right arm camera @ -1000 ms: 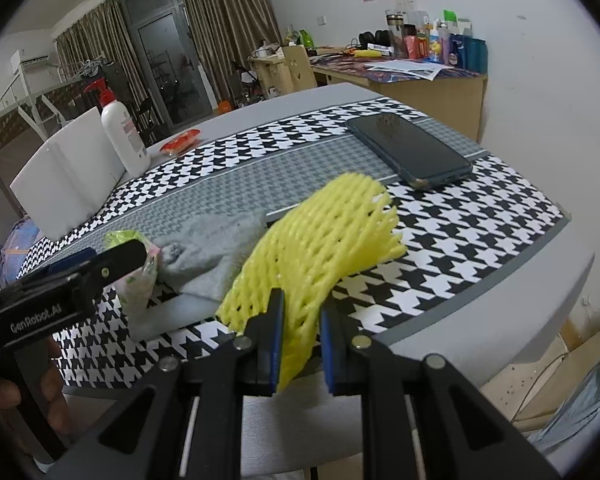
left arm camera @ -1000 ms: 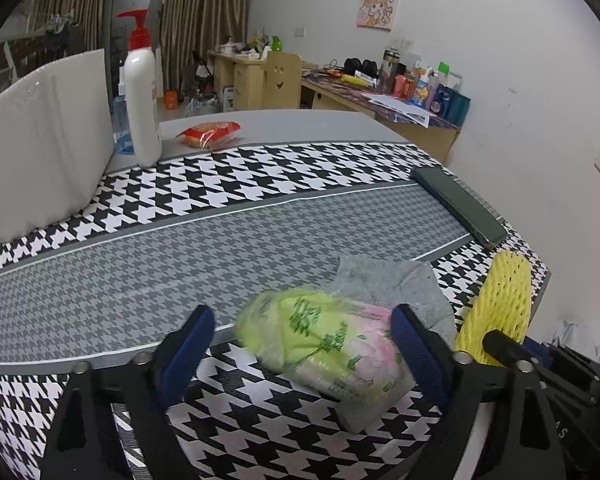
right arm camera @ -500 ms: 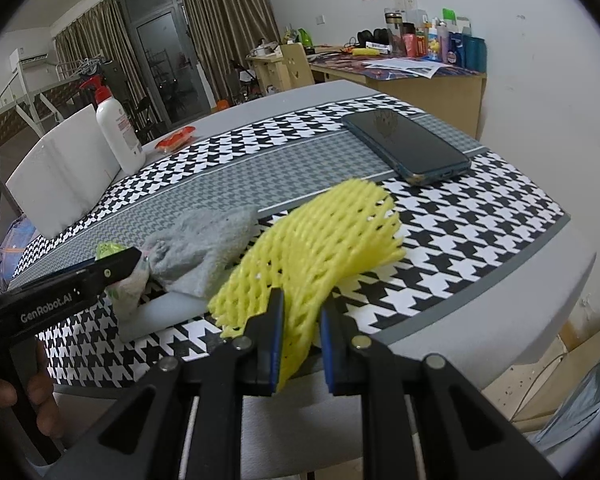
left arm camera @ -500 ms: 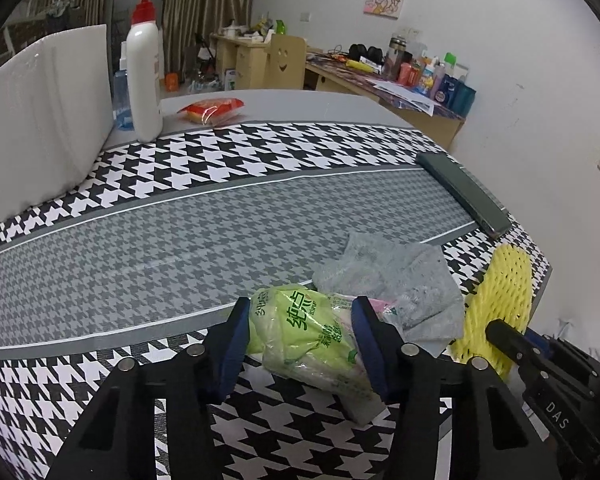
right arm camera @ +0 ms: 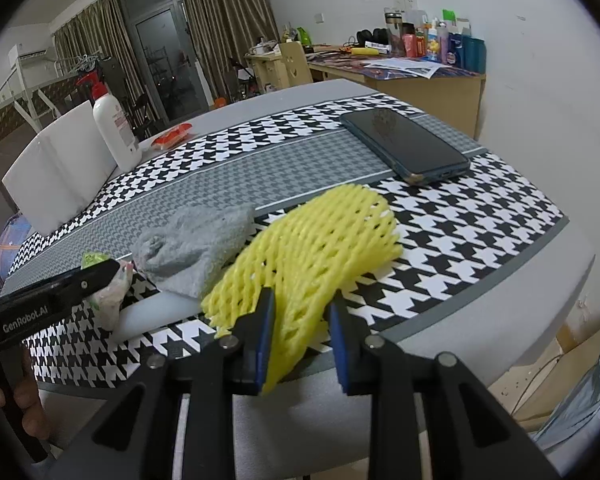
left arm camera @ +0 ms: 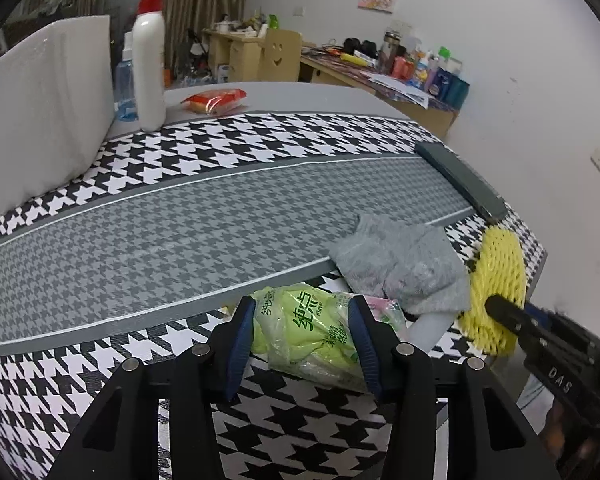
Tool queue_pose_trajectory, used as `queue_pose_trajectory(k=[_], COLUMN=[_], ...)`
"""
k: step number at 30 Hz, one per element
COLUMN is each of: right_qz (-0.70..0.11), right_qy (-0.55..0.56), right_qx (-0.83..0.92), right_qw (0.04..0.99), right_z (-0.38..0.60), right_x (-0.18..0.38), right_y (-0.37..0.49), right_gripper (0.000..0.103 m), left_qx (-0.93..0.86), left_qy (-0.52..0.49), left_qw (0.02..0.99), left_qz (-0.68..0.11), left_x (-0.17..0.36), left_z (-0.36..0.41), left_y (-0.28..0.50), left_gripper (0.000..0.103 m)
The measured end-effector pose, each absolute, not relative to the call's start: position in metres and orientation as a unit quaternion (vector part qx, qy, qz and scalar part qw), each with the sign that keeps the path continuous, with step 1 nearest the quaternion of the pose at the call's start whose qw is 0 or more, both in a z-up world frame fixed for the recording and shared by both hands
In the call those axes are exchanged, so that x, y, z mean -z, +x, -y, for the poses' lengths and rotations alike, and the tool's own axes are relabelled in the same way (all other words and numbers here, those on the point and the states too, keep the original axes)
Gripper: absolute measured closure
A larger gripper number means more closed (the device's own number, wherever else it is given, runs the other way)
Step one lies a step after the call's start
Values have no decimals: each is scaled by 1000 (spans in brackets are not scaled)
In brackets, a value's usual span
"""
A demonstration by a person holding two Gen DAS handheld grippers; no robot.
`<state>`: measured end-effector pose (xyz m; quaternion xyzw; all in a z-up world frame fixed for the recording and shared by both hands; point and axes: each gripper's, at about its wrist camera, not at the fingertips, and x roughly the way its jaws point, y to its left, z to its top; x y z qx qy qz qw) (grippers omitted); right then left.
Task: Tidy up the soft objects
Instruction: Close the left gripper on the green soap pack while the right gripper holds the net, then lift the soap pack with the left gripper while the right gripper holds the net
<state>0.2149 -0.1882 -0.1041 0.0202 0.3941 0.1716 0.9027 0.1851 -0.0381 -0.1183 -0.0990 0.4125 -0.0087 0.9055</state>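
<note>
Tissue pack (left arm camera: 308, 336): green and pink plastic wrap, lying at the near edge of the tabletop (left arm camera: 220, 216) on the black-and-white houndstooth cloth; clamped between the blue pads of the left tool (left arm camera: 305, 344), the wrap creased where they press.

Grey cloth (left arm camera: 400, 264): crumpled, just beyond and right of the tissue pack, touching it; partly over a flat white piece (right arm camera: 156, 312) at the table edge.

Yellow foam net (right arm camera: 316, 256): curved mesh sleeve, right of the grey cloth and overlapping its edge. The right tool (right arm camera: 300, 340) has its pads parted around the net's near end; the left pad touches it, the right pad stands clear.

Phone (right arm camera: 404, 146): dark, face up, farther back on the right side of the cloth.

Lotion bottle (left arm camera: 150, 60): white with red pump, upright at the far left, beside a white foam block (left arm camera: 44, 112).

Red snack packet (left arm camera: 214, 100): on the bare grey surface behind the cloth.
</note>
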Motion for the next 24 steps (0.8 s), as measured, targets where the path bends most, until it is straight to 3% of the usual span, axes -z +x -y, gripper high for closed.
queue_pose_trajectory(k=[4, 6, 14, 16, 18, 24], right_qz=[-394, -394, -391, -391, -390, -390], right_qy=[21, 22, 17, 16, 15, 16], right_qx=[-171, -172, -170, -168, -168, -166], right_qw=[903, 903, 904, 905, 905, 905], right_z=[188, 187, 185, 184, 184, 184], right_x=[104, 104, 105, 104, 104, 104], right_y=[215, 216, 215, 215, 215, 215], right_gripper=[73, 73, 73, 73, 73, 73], left_qx=[13, 5, 16, 25, 29, 44], left_qy=[-87, -90, -98, -93, -77, -69], left_qw=[905, 903, 902, 903, 904, 905], left_qz=[-416, -420, -420, -420, -419, -417], left_x=[120, 120, 121, 120, 120, 120], left_z=[39, 35, 24, 26, 31, 35], left_y=[184, 183, 173, 171, 170, 168], left_gripper=[47, 22, 21, 30, 55, 58])
